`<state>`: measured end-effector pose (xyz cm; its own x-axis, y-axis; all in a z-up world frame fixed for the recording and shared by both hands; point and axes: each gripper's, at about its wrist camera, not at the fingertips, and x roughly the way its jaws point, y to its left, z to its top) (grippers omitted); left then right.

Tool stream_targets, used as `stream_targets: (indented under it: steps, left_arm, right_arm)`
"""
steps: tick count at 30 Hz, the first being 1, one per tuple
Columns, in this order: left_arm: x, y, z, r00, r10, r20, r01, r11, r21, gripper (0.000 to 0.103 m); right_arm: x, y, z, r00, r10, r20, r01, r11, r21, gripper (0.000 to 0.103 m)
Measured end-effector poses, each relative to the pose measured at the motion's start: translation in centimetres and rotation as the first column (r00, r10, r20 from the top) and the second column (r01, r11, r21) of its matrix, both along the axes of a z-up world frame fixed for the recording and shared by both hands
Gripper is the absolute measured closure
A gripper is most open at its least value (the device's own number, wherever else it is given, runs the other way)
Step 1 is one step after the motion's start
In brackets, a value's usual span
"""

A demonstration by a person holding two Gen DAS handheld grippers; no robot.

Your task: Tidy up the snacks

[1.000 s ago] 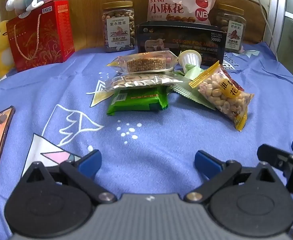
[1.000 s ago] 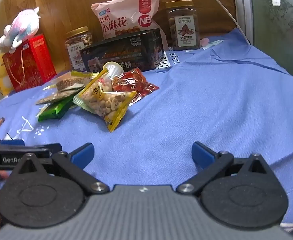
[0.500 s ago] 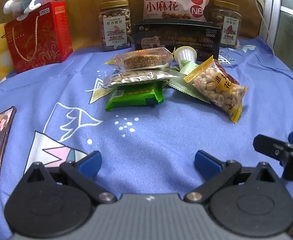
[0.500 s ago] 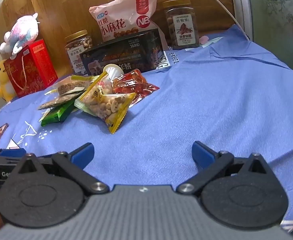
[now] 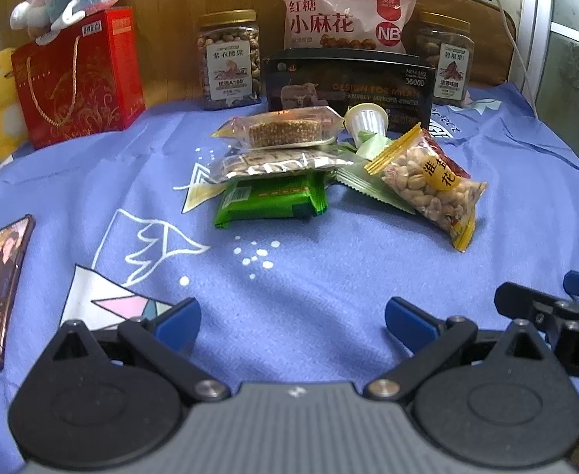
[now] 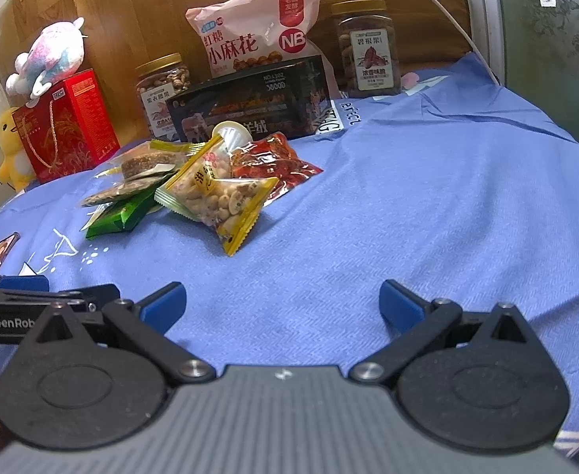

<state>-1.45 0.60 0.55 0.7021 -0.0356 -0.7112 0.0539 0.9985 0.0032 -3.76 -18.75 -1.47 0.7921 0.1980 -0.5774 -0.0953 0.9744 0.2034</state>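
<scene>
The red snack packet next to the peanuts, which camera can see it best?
The right wrist view: the red snack packet lies in plain sight behind the peanut bag. In the left wrist view the peanut bag hides nearly all of it; only a red sliver shows.

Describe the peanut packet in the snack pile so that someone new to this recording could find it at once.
Start at the long black box standing at the back of the blue cloth; the loose snack pile lies just in front of it. At the pile's right edge lies the clear peanut packet with yellow crimped ends, the only one showing whole pale peanuts.
</scene>
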Motion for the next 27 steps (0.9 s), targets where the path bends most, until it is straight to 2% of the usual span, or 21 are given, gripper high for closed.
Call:
stream_targets:
  steps: [27]
  left_arm:
    - [0.11,0.13,-0.3,1.0,-0.001,-0.022,0.0,1.0,-0.02,0.0]
  right_arm:
    - [0.15,0.28,-0.11,1.0,0.006,0.002,-0.006,1.0,-0.024,0.0]
